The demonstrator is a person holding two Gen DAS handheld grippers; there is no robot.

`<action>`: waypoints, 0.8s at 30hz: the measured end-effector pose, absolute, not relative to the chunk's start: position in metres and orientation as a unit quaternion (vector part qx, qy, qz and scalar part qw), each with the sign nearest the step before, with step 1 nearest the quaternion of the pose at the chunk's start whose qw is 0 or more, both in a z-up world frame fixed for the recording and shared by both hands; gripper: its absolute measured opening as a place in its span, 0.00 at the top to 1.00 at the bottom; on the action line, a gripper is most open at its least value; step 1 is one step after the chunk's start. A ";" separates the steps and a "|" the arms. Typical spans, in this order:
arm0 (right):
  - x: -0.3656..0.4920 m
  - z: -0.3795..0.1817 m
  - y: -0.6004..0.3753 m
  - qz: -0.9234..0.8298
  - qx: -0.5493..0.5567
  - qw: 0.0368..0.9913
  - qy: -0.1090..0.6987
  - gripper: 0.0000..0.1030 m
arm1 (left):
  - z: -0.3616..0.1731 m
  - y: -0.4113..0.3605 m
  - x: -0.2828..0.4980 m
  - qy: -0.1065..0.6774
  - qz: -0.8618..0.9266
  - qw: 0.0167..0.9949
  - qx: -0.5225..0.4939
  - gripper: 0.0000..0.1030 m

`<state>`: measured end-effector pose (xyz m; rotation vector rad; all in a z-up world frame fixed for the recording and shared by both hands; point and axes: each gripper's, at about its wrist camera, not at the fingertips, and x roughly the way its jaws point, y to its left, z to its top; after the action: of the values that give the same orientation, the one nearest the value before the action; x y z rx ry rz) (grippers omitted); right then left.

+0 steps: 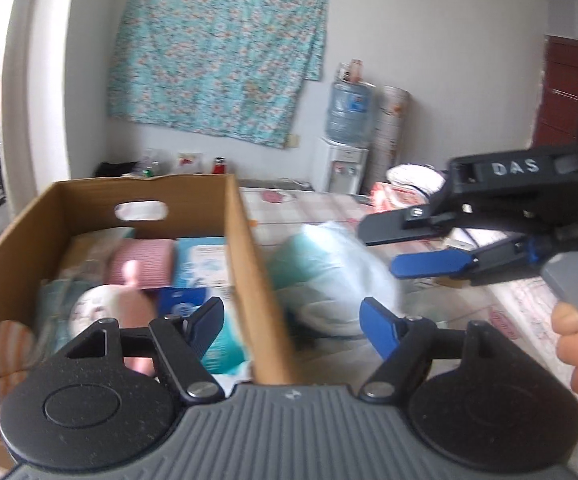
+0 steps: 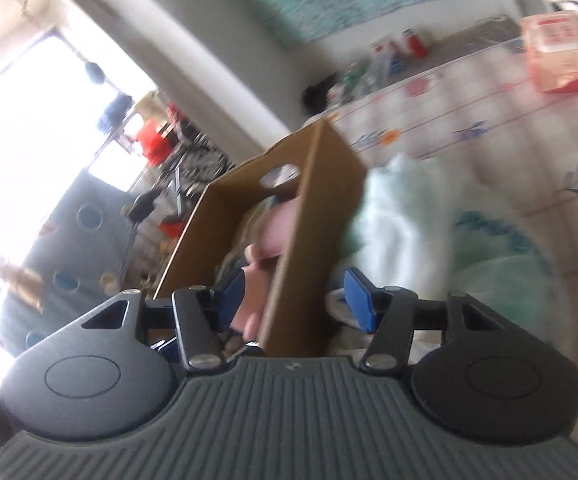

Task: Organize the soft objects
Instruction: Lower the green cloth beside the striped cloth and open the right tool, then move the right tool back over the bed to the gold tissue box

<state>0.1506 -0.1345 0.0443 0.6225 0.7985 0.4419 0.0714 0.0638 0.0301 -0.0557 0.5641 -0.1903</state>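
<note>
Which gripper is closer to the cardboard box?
Left. The left gripper straddles the cardboard box's side wall, fingers open. The right gripper hangs off to the side, above the pale plastic bag.

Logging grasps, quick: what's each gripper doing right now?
Left gripper: jaws open, holding nothing.
Right gripper: jaws open, holding nothing.

Open cardboard box (image 1: 245, 240) packed with soft items, pale, seemingly plastic-wrapped bundle (image 1: 329, 276) just outside its right wall
</note>
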 end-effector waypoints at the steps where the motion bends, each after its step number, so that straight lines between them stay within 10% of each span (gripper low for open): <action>1: 0.147 0.042 -0.145 0.199 0.304 0.852 0.376 0.45 | 0.029 0.058 0.075 0.279 -0.098 0.955 -0.026 0.26; 24: 0.167 -0.005 -0.323 -0.011 0.287 0.907 0.310 0.45 | -0.004 -0.121 0.196 0.296 -0.226 0.919 0.132 0.24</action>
<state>0.1669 -0.3234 -0.0051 0.5915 0.6393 -0.0223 0.1965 -0.1212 -0.0036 0.2724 0.6083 -0.4654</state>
